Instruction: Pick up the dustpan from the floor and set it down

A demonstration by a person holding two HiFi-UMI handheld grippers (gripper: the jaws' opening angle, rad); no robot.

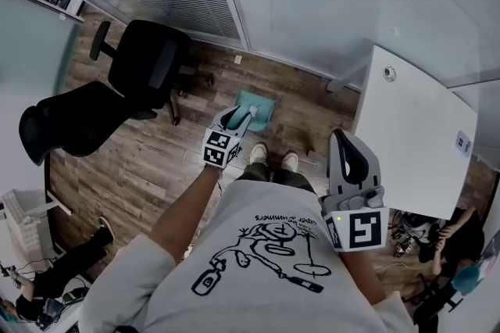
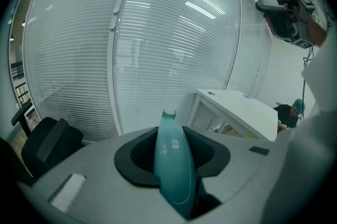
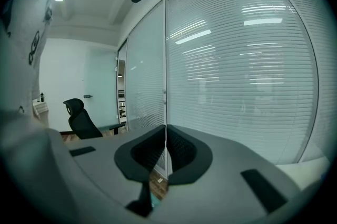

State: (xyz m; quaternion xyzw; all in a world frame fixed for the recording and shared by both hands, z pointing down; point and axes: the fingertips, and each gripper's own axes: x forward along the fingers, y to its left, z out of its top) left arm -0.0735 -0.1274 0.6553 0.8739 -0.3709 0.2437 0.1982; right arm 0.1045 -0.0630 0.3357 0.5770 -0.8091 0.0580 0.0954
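Left hand-held gripper point(image 1: 237, 118) clamps the teal dustpan point(image 2: 172, 165) by its handle, pan ahead.

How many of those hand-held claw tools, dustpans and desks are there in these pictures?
Grippers: 2 (left gripper, right gripper)
Dustpans: 1 (teal dustpan)
Desks: 1 (white desk)
Total: 4
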